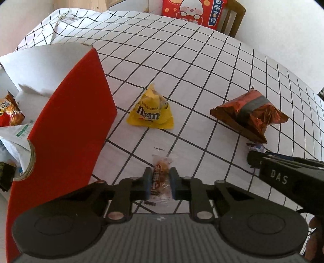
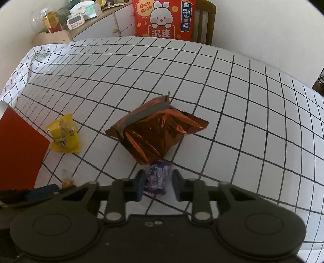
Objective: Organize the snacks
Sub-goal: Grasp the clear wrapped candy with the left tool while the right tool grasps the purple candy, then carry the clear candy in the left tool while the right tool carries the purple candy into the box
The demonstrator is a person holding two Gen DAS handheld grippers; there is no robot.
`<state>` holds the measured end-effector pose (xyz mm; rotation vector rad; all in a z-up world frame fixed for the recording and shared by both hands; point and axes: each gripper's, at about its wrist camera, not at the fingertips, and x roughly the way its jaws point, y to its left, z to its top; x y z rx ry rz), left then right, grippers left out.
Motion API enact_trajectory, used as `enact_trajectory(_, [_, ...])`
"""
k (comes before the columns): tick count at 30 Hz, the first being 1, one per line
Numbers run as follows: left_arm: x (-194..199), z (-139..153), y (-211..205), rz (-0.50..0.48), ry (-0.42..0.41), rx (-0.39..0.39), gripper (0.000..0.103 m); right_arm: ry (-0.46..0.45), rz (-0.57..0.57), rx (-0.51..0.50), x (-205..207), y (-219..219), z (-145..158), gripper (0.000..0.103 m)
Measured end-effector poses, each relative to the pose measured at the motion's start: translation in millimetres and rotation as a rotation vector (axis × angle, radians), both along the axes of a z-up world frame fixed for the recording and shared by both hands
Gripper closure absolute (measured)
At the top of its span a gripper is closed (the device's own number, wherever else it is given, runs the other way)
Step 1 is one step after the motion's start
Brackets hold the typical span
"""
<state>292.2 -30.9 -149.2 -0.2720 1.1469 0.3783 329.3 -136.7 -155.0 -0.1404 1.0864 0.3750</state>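
My left gripper (image 1: 160,182) is shut on a small clear-wrapped brown snack (image 1: 161,174) that lies on the checked tablecloth (image 1: 182,60). My right gripper (image 2: 158,185) is shut on a small purple candy packet (image 2: 157,177); in the left wrist view it enters from the right. Beyond the left gripper lies a yellow M&M's bag (image 1: 150,114) (image 2: 63,139). A crumpled copper foil bag (image 1: 249,115) (image 2: 156,131) lies just beyond the purple packet. A red box (image 1: 66,129) with a white inside stands at the left, with several snacks in it (image 1: 10,111).
A red cushion with a rabbit print (image 2: 164,18) leans on a wooden chair (image 2: 206,22) past the table's far edge. A cluttered sideboard (image 2: 85,18) stands at the back left. The cloth (image 2: 243,101) runs on to the right of the foil bag.
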Motion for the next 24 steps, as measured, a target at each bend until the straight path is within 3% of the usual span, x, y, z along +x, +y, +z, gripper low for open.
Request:
enact_trajectory(10, [-13.6,11.1,2.8,-0.021,-0.017,-0.054,0.087,0.045,-0.019,0.105,-13.4,-23.2,11.7,0.085])
enact_trajectory(24, [-63.7,63.6,7.1,-0.069,-0.079,-0.133,0.086,0.02,0.065,0.208,-72.8,-41.3,64.5,0.085])
